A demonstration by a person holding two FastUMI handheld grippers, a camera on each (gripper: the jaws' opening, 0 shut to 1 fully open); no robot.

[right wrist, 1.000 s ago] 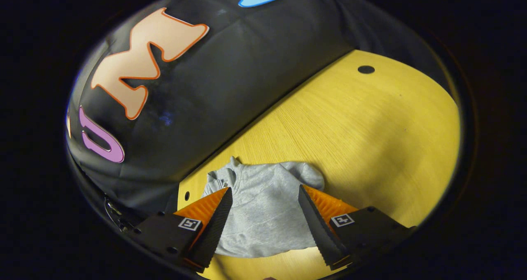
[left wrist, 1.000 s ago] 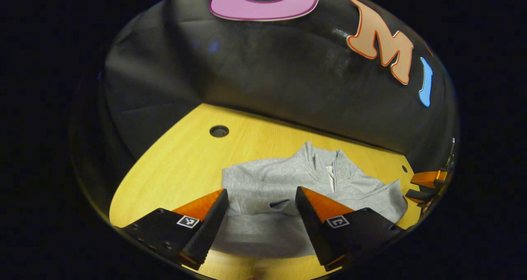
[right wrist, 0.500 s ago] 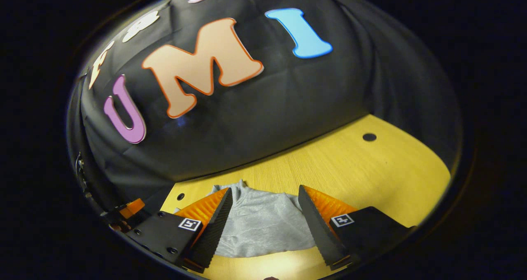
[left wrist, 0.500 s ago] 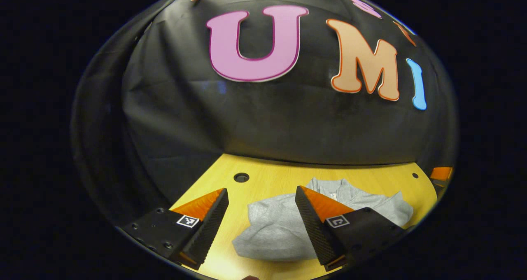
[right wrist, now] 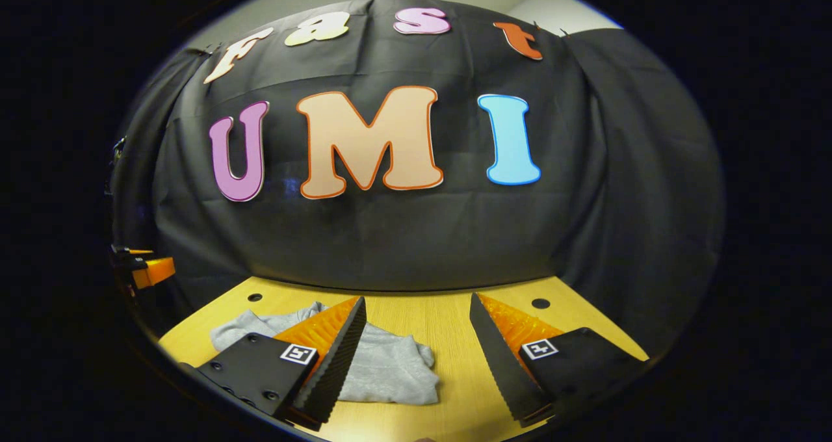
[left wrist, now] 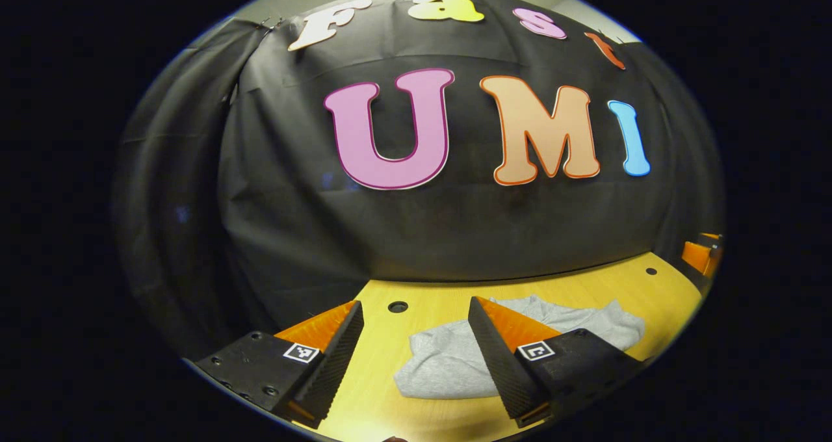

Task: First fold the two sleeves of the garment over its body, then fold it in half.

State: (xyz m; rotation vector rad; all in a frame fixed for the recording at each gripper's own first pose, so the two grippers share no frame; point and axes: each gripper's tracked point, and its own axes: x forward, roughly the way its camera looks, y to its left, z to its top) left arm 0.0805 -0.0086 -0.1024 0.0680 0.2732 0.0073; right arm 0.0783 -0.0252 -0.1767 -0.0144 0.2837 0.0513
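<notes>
On the surface lies the garment, compactly folded. Left gripper and right gripper hang spread above, holding nothing; best keep them clear of the fold.

No readable text, small square coded markers on each tool's fingers — patterns only, nothing legible

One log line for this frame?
garment: folded, on table | left gripper: open, empty | right gripper: open, empty
</notes>
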